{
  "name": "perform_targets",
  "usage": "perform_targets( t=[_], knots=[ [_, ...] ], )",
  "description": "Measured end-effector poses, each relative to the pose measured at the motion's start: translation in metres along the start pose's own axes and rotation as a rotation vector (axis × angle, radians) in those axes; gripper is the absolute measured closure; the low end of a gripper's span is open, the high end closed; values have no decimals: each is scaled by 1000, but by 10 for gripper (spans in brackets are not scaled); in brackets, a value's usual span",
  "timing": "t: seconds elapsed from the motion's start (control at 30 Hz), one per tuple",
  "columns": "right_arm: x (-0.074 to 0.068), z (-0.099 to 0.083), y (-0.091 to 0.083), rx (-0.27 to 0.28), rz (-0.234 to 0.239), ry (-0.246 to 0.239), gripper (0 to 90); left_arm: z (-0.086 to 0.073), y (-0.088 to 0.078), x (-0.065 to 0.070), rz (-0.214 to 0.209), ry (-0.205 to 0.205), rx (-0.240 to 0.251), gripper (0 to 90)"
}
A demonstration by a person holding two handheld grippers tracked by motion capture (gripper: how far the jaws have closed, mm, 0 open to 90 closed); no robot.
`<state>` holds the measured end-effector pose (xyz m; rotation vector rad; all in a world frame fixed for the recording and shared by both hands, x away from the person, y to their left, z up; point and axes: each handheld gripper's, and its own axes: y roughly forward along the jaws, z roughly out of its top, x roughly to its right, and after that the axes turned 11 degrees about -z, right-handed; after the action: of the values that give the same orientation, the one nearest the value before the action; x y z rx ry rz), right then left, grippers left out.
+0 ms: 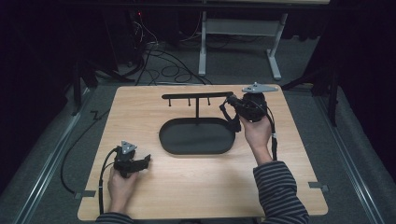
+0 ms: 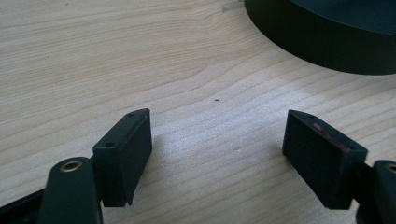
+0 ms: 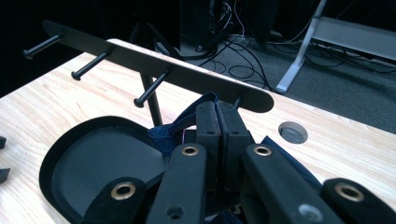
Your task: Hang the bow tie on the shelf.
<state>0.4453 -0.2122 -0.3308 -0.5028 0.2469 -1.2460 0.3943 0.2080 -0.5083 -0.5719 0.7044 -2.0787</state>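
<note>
Right claw (image 3: 217,123) seen clamped shut on dark blue strap (image 3: 187,116), held just beside end peg of black hanger rack (image 3: 154,63). Rack's oval tray (image 1: 196,137) set mid-worktop (image 1: 187,186). Left claw (image 2: 217,158) rested low over worktop near tray's front left, jaws spread wide, nothing gripped.
</note>
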Motion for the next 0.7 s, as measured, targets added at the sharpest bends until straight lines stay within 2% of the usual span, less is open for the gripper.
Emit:
perform_targets(
  t=[0.27,0.4,0.7],
  knots=[
    [4,1,9,-8,-19,11,900,0,0,0,0,0,0,243],
    [7,1,15,-9,-30,32,900,0,0,0,0,0,0,243],
    [8,3,24,-12,-54,32,899,0,0,0,0,0,0,243]
  ],
)
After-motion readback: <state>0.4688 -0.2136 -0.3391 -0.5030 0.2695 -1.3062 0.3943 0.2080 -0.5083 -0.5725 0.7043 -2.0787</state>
